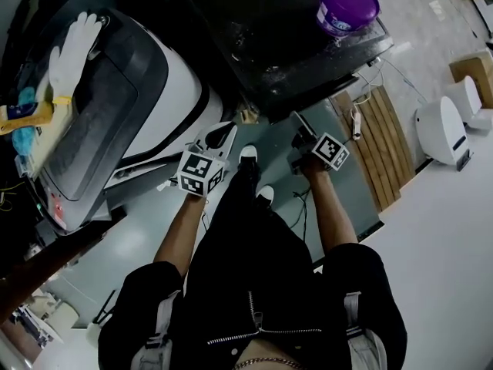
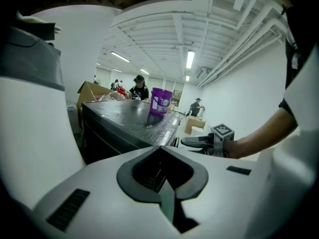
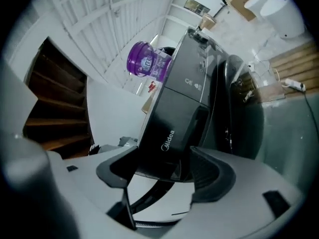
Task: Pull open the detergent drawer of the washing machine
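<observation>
The right claw (image 3: 159,156) stands wide with nothing between its pads, aimed at the glossy black front-loading washing machine (image 3: 197,68) ahead and apart from it. The detergent drawer, which I take to be the flat black rectangular panel with pale brand lettering (image 3: 168,133), sits straight ahead of this claw, framed in the gap between its 2 jaws. The left claw (image 2: 160,148) has its jaws together on nothing and looks unneeded here.

To do the step well, I would roll the right claw until its jaws match the drawer's pull edge and go in wide. Then pinch the lip firmly and draw straight back along the claw's own line without twisting. The grip recess itself cannot be made out.

The panel faces the claw. Its long axis runs along the machine's top edge and appears steeply tilted from the right gripper view. The drawer should slide out toward the claw
</observation>
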`<state>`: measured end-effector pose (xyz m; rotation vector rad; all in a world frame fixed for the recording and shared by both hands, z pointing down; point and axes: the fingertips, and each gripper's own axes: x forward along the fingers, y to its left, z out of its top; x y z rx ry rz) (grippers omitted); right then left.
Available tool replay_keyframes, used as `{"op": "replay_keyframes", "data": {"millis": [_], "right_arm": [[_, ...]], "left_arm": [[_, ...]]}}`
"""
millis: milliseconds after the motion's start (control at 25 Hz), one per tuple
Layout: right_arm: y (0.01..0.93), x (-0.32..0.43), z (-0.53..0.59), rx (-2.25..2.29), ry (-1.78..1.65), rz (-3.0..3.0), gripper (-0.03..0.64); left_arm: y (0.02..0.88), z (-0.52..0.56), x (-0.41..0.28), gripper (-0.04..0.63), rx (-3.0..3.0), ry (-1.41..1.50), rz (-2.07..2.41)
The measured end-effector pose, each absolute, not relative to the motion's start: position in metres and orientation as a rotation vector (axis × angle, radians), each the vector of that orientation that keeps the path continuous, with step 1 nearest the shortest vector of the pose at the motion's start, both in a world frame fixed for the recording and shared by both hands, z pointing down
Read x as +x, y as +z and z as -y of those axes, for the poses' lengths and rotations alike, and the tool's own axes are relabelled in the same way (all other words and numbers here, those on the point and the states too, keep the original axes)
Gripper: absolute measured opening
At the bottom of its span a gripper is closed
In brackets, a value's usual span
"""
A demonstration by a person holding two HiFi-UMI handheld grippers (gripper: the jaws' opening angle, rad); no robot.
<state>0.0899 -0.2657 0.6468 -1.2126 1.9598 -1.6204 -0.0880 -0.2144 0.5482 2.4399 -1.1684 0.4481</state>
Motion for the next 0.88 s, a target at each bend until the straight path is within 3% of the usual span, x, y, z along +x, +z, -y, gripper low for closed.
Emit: {"op": "replay_keyframes", "data": {"millis": [320,760,880], "right_arm": [[0.673,0.099,0.296,-0.966,-1.622,-1.557,0.411],[0.688,0.106,0.320,-0.754,-1.497,-1.411,0.389],[0.684,0.107,0.328,-0.641,-1.465,-1.327,0.409]], "left_arm": [[0.562,0.221,-0.106,0.021,2.392,0.475,1.180],[0.579,0.220,-0.130,0.021,2.325,0.530,1.197],[0.584,0.219,-0.134,0.021,2.310,0.540,1.199]]}}
